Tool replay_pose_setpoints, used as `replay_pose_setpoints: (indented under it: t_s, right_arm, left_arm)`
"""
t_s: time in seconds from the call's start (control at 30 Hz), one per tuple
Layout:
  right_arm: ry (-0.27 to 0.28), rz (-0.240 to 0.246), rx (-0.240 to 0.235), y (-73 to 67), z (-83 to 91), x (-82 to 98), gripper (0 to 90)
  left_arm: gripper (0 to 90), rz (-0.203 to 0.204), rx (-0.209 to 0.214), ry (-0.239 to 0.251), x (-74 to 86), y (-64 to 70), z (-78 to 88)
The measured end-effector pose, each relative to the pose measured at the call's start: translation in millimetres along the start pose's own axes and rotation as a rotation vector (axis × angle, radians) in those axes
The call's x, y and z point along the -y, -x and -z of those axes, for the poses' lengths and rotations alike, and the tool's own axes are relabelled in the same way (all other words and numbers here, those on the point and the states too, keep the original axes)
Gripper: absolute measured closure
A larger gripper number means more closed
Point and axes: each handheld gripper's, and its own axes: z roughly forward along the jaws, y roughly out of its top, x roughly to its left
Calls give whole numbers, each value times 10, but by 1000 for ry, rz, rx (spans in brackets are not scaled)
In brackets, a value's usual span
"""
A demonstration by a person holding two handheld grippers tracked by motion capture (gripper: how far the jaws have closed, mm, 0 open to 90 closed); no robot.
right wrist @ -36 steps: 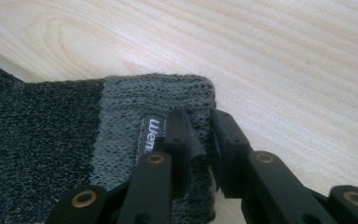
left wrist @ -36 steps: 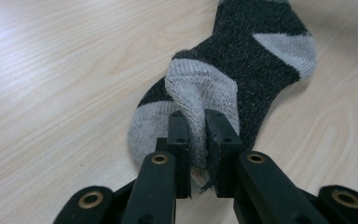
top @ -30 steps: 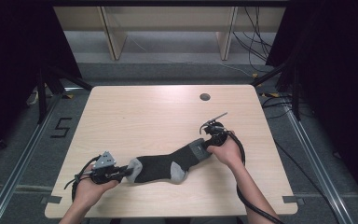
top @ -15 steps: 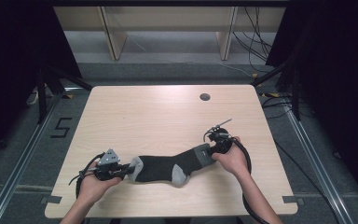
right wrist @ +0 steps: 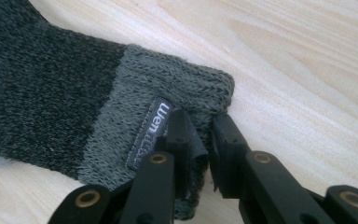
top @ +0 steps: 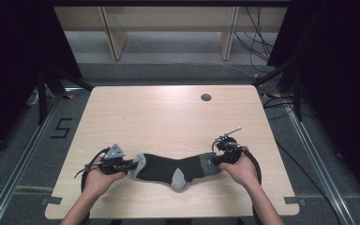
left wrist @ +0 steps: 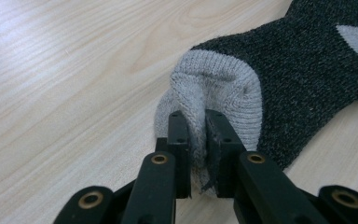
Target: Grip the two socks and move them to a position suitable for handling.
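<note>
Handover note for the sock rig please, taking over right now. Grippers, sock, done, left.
Left gripper: shut on the light grey toe of the dark grey knitted sock.
Right gripper: shut on the mid-grey ribbed cuff, beside a small sewn label.
Sock: lying along the near edge of the pale wooden table, heel patch toward the person, held between both grippers.
Done: both ends gripped.
Left: probably straighten or fold it, then release.

Sock (right wrist: 51, 93) label lettering — seemingly "Wen", rest blurred — cuff edge behind tongs
</note>
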Motion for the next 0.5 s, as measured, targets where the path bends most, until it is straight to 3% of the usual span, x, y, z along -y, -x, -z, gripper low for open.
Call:
replay_pose_setpoints:
  t_s: [0.03, 0.07, 0.13, 0.17, 0.23, 0.3, 0.37, 0.4, 0.43, 0.5]
  right_arm:
    - [1, -28, -3, -11, 17, 6, 824]
    - [14, -12, -6, -3, 28, 7, 829]
    - [8, -38, -16, -11, 59, 6, 836]
    - [29, -26, -39, 0, 77, 5, 838]
    - [16, -45, -29, -2, 93, 2, 839]
    - [27, -42, -47, 4, 147, -3, 841]
    - [30, -49, -50, 3, 198, -5, 842]
    - [45, -35, -59, 6, 220, -6, 842]
    - [37, -49, -50, 5, 245, -11, 842]
    - [47, -57, -56, 5, 291, -11, 842]
  left_arm:
    - [811, 3, 4, 3, -7, 5, 25]
    - [812, -4, 8, 9, -12, 5, 40]
    - [814, -6, 10, 6, -16, 7, 60]
    - [814, -8, 16, 15, -31, 17, 98]
    - [814, -9, 16, 17, -44, 29, 122]
    - [815, 1, 21, 45, -73, 68, 149]
    - [815, -18, 28, 30, -86, 61, 170]
    - [815, 2, 32, 52, -105, 92, 174]
    - [815, -12, 39, 42, -116, 89, 192]
    - [815, 4, 44, 70, -131, 118, 200]
